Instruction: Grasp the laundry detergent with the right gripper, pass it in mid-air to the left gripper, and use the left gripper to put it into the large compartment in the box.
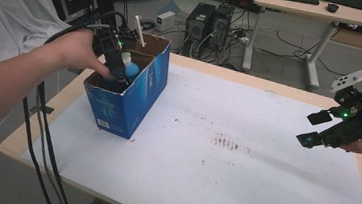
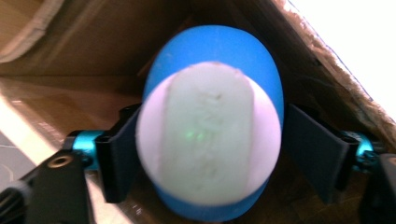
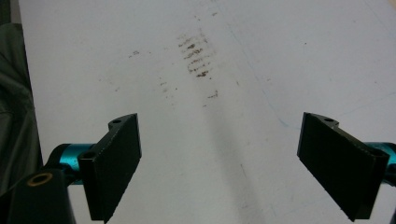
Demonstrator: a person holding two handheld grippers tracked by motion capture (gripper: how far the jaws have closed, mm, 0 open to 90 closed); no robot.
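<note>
We see the left gripper (image 1: 117,73) reaching down into a blue cardboard box (image 1: 139,98) that stands on the left part of the desk (image 1: 261,190), on a white sheet (image 1: 242,178) which covers most of the desk top. Inside the box stands a blue bottle (image 2: 210,135) with a white cap (image 2: 208,140), upright, and in the high view its top shows just beside the gripper. In the left gripper view the bottle sits between the two black jaws. The left one seems to touch the cap or is very near to it, and the right one stands a little apart from the bottle, so the jaws are apart and do not clamp it. The brown inner walls of the box are around the bottle. The right gripper (image 1: 319,129) hangs over the right edge of the desk, well apart from the box. Its jaws are wide apart with nothing between them, and under them we see the white sheet with a few dark stains (image 3: 195,56).
</note>
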